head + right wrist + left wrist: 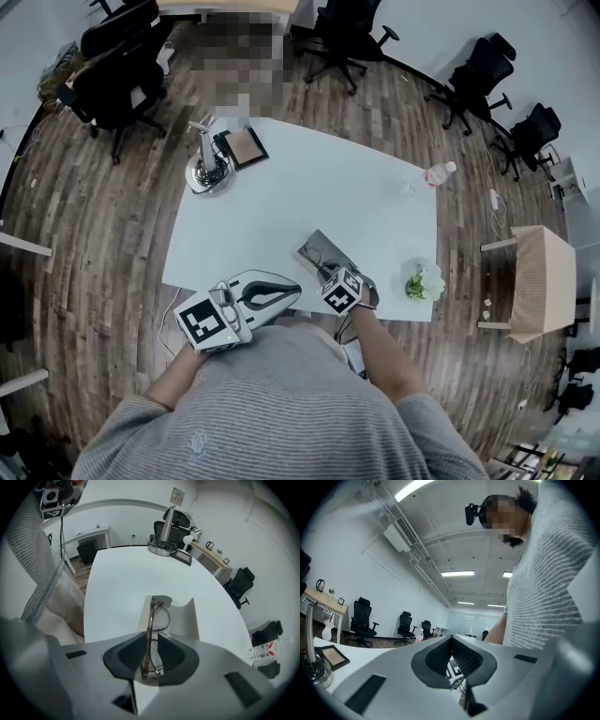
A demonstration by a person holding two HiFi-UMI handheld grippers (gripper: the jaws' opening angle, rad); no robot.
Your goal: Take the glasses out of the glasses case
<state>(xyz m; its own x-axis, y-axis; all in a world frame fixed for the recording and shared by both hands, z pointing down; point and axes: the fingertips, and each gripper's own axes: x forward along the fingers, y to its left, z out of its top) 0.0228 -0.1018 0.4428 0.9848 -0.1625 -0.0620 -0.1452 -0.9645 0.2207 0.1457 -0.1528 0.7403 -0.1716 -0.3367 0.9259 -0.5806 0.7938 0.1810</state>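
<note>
An open glasses case [317,249] lies on the white table [309,187] near its front edge. My right gripper [332,272] points steeply down over it. In the right gripper view the thin metal-framed glasses [160,614] stand edge-on between the pads, over the pale open case [187,620], and my right gripper [151,639] is shut on them. My left gripper [294,291] hangs level by the table's front edge, just left of the case. Its jaws meet at the tips in the left gripper view [451,641], with nothing between them.
A desk lamp base [208,173] and a framed board [244,147] stand at the table's far left. A water bottle [439,172] lies at the right edge and white flowers [424,281] at the front right corner. Office chairs [117,70] ring the table; a wooden side table [542,281] stands right.
</note>
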